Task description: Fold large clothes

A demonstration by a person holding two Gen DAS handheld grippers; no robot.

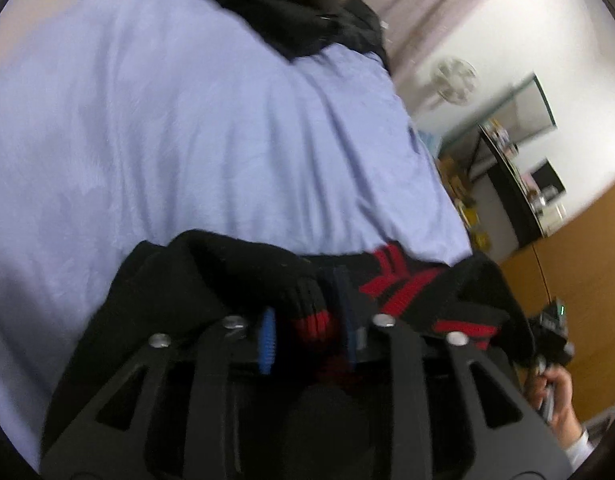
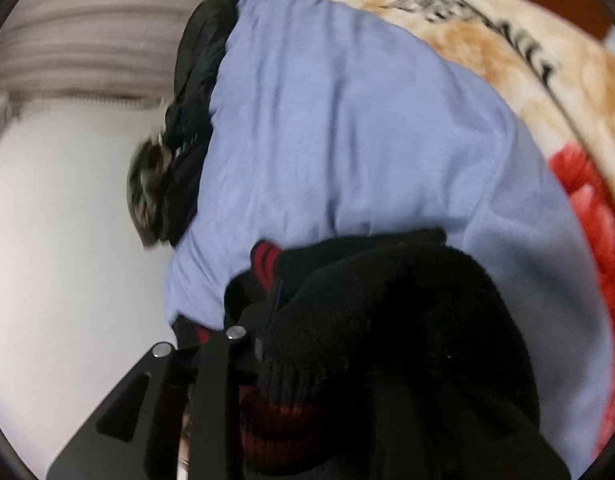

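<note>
Black ribbed knit with red stripes, your sweater (image 1: 387,292), bunches between the left gripper (image 1: 307,328) pads, jaws narrow, cloth between them. Your right gripper (image 2: 275,320) tilts downward, jaws buried under thick wool, grip unclear. Both hover over the wrinkled lavender sheet (image 1: 167,140).

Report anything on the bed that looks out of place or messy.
A black jacket with a fur-trimmed hood lies crumpled at the far edge of the lavender sheet, unfolded. The black-and-red sweater is bunched around both grippers, not lying flat.
</note>
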